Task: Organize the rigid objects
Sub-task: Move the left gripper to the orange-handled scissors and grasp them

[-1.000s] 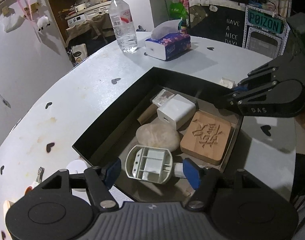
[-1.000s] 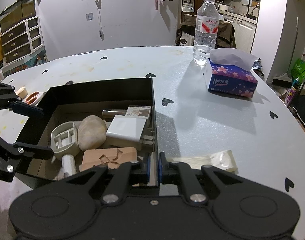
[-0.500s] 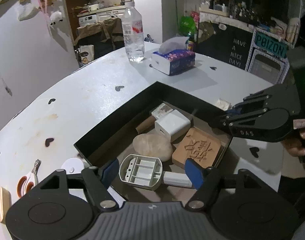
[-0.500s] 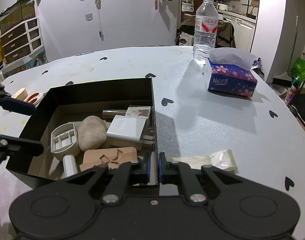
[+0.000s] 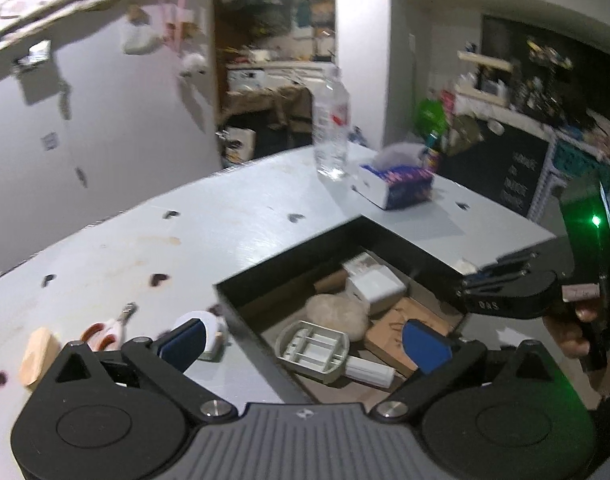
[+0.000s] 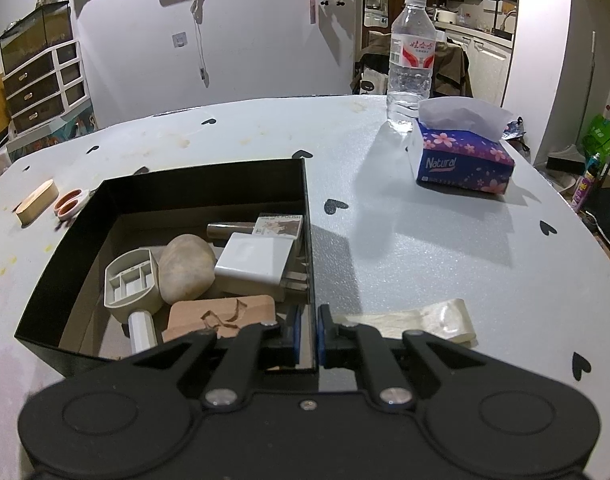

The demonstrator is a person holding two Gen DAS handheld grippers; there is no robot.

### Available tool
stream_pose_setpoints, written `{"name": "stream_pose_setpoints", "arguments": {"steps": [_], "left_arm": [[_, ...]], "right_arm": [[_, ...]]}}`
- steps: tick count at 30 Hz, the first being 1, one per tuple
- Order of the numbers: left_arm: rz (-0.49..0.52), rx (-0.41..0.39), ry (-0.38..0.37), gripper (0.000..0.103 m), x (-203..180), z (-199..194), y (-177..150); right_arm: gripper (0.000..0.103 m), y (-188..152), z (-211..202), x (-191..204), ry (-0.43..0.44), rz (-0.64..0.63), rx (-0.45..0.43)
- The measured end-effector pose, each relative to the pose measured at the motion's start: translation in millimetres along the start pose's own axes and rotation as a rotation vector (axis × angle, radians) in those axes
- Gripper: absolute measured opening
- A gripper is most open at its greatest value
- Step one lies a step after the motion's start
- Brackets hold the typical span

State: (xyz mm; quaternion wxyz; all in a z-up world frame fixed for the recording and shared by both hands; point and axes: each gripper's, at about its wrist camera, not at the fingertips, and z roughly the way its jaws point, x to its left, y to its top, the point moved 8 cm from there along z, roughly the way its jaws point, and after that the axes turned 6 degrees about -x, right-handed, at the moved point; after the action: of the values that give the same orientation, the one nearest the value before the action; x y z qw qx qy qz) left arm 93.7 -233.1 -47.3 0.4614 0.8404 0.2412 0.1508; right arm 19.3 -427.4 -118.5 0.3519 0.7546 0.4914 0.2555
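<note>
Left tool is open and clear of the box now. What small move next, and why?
Probably swing the left tool toward the scissors still on the table beside the box. Its jaws have just opened with nothing between them, and the right tool is shut on the box wall.

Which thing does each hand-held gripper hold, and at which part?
Right hand-held gripper: black cardboard box, clamped at its near side wall. Left hand-held gripper: nothing.

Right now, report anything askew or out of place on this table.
The grey brush-like tool lies upside down in the black box, its hollow ribbed underside up, leaning against the stone. Scissors and a wooden block still sit outside the box. Nothing looks spilled or broken.
</note>
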Motion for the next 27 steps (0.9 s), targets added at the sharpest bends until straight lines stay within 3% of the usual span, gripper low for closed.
{"name": "stream_pose_setpoints", "arguments": {"steps": [7, 14, 27], "left_arm": [[-0.127, -0.069, 0.120, 0.103, 27, -14, -7], [-0.246, -0.127, 0.287, 0.103, 62, -18, -20], [-0.364, -0.162, 0.526, 0.103, 144, 17, -43]], "right_arm": [[0.009, 0, 0, 0, 0.005, 0.000, -0.003], [0.009, 0, 0, -1, 0.011, -0.005, -0.003], [0.009, 1, 2, -1, 0.022, -0.013, 0.002]]}}
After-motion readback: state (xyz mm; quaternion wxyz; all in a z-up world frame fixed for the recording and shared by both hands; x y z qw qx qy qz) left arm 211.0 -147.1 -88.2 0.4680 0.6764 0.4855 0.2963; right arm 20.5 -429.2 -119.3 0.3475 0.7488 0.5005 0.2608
